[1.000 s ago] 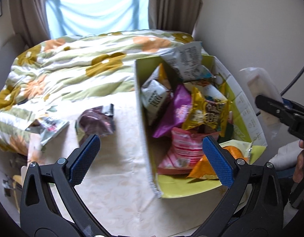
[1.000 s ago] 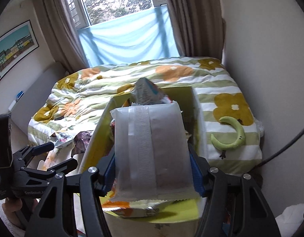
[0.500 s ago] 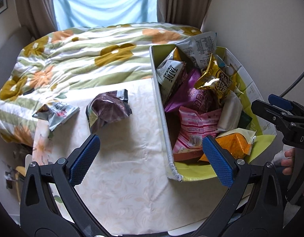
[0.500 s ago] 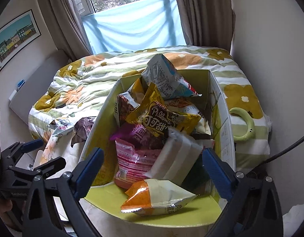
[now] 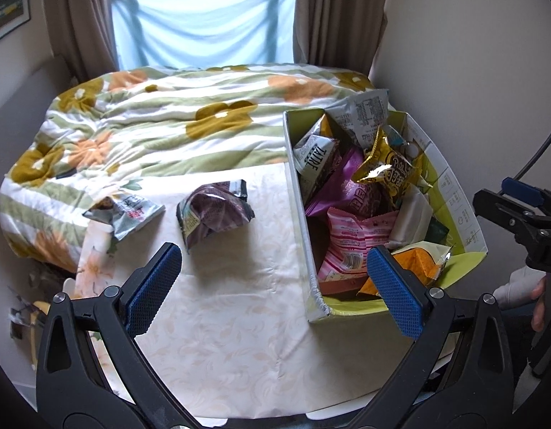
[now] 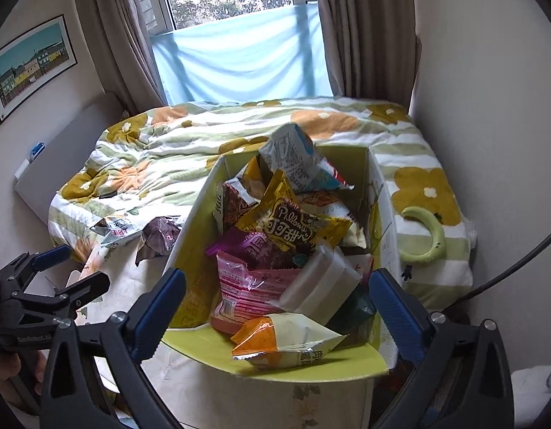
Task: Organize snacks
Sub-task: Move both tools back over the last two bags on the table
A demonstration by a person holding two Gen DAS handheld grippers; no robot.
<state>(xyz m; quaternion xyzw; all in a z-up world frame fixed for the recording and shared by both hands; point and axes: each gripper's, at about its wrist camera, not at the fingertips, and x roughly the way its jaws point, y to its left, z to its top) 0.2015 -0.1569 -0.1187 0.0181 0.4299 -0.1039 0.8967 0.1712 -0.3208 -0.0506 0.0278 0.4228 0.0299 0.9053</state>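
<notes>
Snacks fill the green cardboard box (image 6: 200, 221) that stands on the pale patterned tablecloth (image 5: 221, 321) at the foot of a bed with a flowered quilt (image 5: 161, 132). In the box lie a pink packet (image 6: 250, 286), a yellow packet (image 6: 289, 225), a purple packet (image 5: 343, 193), a white wrapped pack (image 6: 321, 282) leaning on the pink one, a grey-white packet (image 6: 293, 157) sticking up at the far end, and an orange and white packet (image 6: 286, 339) resting on the folded-down front flap. Two snacks are outside the box, on the cloth to its left: a dark purple bag (image 5: 214, 214) near the box wall and a grey packet (image 5: 125, 214) farther left at the quilt's edge. The left gripper (image 5: 275, 282) hangs above the tablecloth, pointing toward the bed, its blue-padded jaws spread wide with nothing between them; the right pad overlaps the near corner of the box in the view. The right gripper (image 6: 279, 314) sits over the near end of the box, looking down into it, jaws likewise wide apart and empty, framing the pile of packets. A green banana-shaped toy (image 6: 429, 236) lies on the quilt just right of the box.
</notes>
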